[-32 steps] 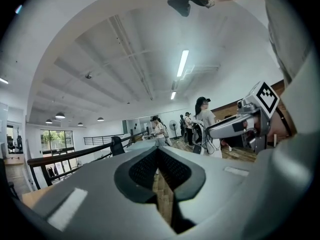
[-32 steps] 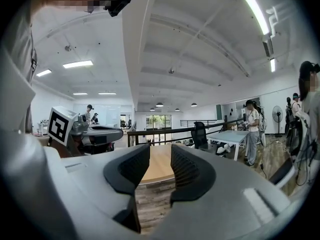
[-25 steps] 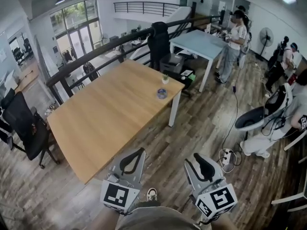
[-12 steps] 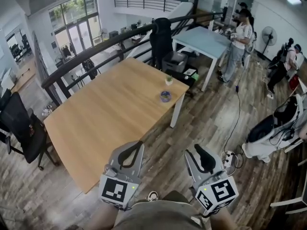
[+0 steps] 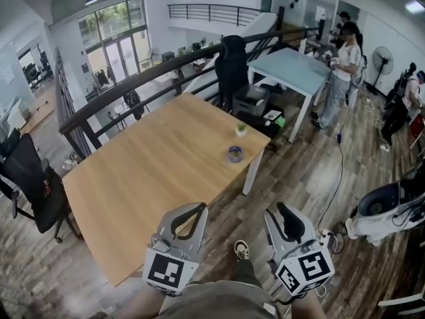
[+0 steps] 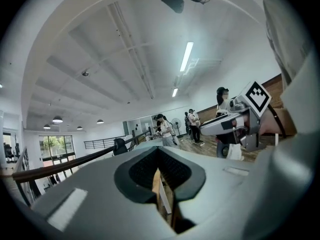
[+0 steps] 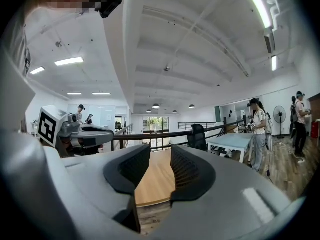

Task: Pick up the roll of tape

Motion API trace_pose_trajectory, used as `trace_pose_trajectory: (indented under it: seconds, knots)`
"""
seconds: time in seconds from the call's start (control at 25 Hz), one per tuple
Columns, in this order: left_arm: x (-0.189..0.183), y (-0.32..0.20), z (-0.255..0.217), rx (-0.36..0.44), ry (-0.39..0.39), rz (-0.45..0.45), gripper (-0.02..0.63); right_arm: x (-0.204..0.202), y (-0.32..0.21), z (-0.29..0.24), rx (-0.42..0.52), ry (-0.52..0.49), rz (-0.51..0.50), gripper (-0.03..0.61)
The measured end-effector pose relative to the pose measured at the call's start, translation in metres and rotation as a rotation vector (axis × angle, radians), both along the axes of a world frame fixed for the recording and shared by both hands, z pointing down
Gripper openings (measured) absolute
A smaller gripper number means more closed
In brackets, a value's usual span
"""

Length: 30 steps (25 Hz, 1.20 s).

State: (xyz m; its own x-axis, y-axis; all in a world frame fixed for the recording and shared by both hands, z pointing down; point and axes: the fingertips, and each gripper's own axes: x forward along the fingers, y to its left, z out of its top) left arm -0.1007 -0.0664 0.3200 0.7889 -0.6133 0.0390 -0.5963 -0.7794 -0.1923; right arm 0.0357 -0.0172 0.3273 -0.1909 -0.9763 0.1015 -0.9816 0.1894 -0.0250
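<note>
Both grippers are empty: the left gripper's (image 5: 198, 209) jaws stand a narrow gap apart and the right gripper's (image 5: 281, 209) jaws stand wider apart. Both are held up by the near edge of a wooden table (image 5: 149, 175). The roll of tape (image 5: 235, 153) lies well away from them, near the table's far right corner, just beside a small potted plant (image 5: 241, 130).
</note>
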Motion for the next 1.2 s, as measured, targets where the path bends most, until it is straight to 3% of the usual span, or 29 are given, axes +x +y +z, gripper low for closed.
trace_pose_trajectory:
  seconds: [0.16, 0.8, 1.2]
  knots:
    - [0.022, -0.035, -0.006, 0.039, -0.023, -0.033, 0.002, 0.026, -0.047, 0.003, 0.01, -0.012, -0.03, 0.114]
    - [0.121, -0.203, -0.005, -0.025, -0.035, -0.275, 0.002, 0.125, -0.235, 0.019, -0.092, 0.019, -0.288, 0.114]
    - [0.157, -0.251, 0.022, -0.089, -0.063, -0.332, 0.002, 0.168, -0.3, 0.04, -0.127, -0.006, -0.337, 0.114]
